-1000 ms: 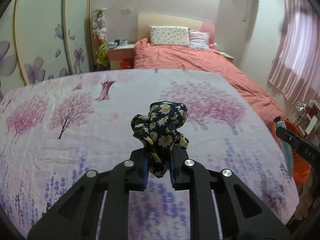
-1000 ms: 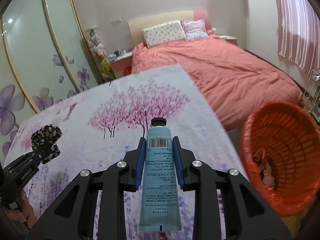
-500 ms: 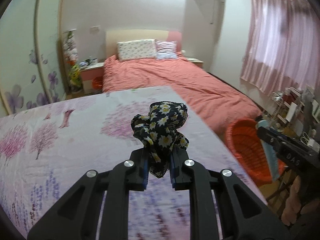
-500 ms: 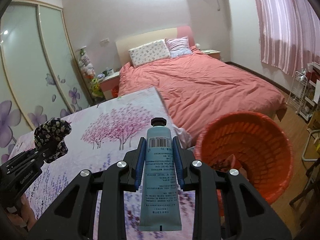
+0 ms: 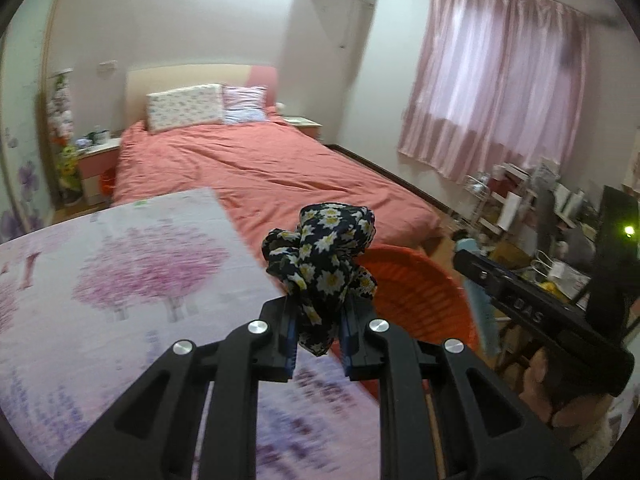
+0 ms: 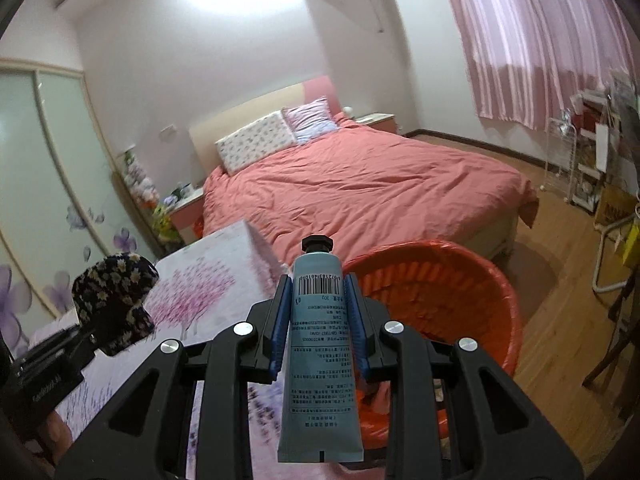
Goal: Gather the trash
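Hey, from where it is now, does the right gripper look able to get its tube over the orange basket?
Probably yes. The right gripper, shut on the blue tube, points toward the orange basket, whose open mouth lies just ahead with nothing between them.

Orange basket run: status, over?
Left gripper shut on floral cloth. Right gripper shut on blue tube. Orange basket ahead, nothing blocking.

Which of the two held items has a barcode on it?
The blue tube in the right gripper; the left gripper holds floral cloth.
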`<state>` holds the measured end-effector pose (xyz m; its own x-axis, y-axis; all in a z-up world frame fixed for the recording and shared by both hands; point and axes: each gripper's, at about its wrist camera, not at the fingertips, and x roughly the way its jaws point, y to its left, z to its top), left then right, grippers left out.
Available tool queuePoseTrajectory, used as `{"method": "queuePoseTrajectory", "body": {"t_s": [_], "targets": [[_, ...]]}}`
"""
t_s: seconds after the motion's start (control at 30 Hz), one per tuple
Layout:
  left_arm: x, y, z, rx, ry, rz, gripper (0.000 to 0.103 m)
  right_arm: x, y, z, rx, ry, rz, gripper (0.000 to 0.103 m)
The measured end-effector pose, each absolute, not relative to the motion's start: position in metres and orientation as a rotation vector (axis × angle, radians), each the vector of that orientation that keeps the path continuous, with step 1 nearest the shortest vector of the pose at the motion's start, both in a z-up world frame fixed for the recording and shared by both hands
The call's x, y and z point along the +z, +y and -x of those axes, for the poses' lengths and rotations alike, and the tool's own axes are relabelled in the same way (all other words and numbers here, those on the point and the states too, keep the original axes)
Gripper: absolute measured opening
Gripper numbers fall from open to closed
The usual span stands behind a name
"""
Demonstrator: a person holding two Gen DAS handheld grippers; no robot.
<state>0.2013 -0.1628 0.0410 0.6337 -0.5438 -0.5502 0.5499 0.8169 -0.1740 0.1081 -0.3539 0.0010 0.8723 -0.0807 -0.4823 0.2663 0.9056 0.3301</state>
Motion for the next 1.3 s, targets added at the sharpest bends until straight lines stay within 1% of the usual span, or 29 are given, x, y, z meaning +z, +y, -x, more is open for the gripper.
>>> {"method": "queuePoseTrajectory", "body": {"t_s": [0.17,0.23,0.3,0.33,0.37,0.4,0.43,0.5,0.6,0.67,0.73,0.77,0.83,0.9,0.93,1.0,1.2,1.3], "targets": [[0.025,-0.217,-0.212,-0.693,0.658,-0.055,0.018,-0.009,-0.385,-0.117,-0.220,0.476,-0.464,0.027],[0.014,-0.238,-0.222,-0.699,0.688,-0.071,0.023,-0.012,-0.398,-0.123,-0.220,0.469,-0.493,0.028],[0.002,-0.248,-0.228,-0.693,0.720,-0.072,0.032,-0.016,-0.408,-0.128,-0.217,0.476,-0.517,0.028],[-0.006,-0.256,-0.234,-0.688,0.747,-0.070,0.034,-0.018,-0.414,-0.128,-0.216,0.480,-0.529,0.029],[-0.011,-0.258,-0.237,-0.686,0.762,-0.072,0.040,-0.020,-0.418,-0.128,-0.217,0.483,-0.535,0.031],[-0.015,-0.261,-0.240,-0.681,0.777,-0.077,0.043,-0.023,-0.422,-0.130,-0.218,0.491,-0.541,0.039],[-0.022,-0.264,-0.242,-0.670,0.790,-0.089,0.044,-0.024,-0.425,-0.128,-0.220,0.494,-0.542,0.050],[-0.028,-0.262,-0.244,-0.654,0.798,-0.102,0.048,-0.026,-0.424,-0.122,-0.228,0.491,-0.532,0.057],[-0.031,-0.249,-0.244,-0.619,0.798,-0.097,0.053,-0.027,-0.418,-0.112,-0.249,0.493,-0.502,0.062],[-0.028,-0.236,-0.241,-0.611,0.797,-0.088,0.054,-0.026,-0.415,-0.107,-0.255,0.497,-0.495,0.063],[-0.022,-0.223,-0.232,-0.594,0.776,-0.092,0.057,-0.024,-0.410,-0.097,-0.264,0.493,-0.478,0.069],[-0.018,-0.214,-0.226,-0.584,0.757,-0.095,0.059,-0.021,-0.407,-0.093,-0.269,0.487,-0.467,0.072],[-0.008,-0.192,-0.211,-0.557,0.715,-0.097,0.065,-0.014,-0.396,-0.078,-0.281,0.463,-0.437,0.082],[0.001,-0.174,-0.196,-0.527,0.680,-0.093,0.074,-0.008,-0.385,-0.064,-0.300,0.442,-0.409,0.089],[0.005,-0.162,-0.187,-0.513,0.659,-0.088,0.076,-0.004,-0.377,-0.057,-0.310,0.431,-0.392,0.093],[0.013,-0.138,-0.168,-0.484,0.620,-0.074,0.084,0.002,-0.365,-0.044,-0.326,0.419,-0.363,0.096],[0.024,-0.074,-0.112,-0.384,0.527,-0.042,0.098,0.016,-0.321,-0.008,-0.344,0.380,-0.272,0.100],[0.025,-0.047,-0.089,-0.328,0.491,-0.033,0.099,0.018,-0.299,0.008,-0.337,0.362,-0.229,0.100]]}}
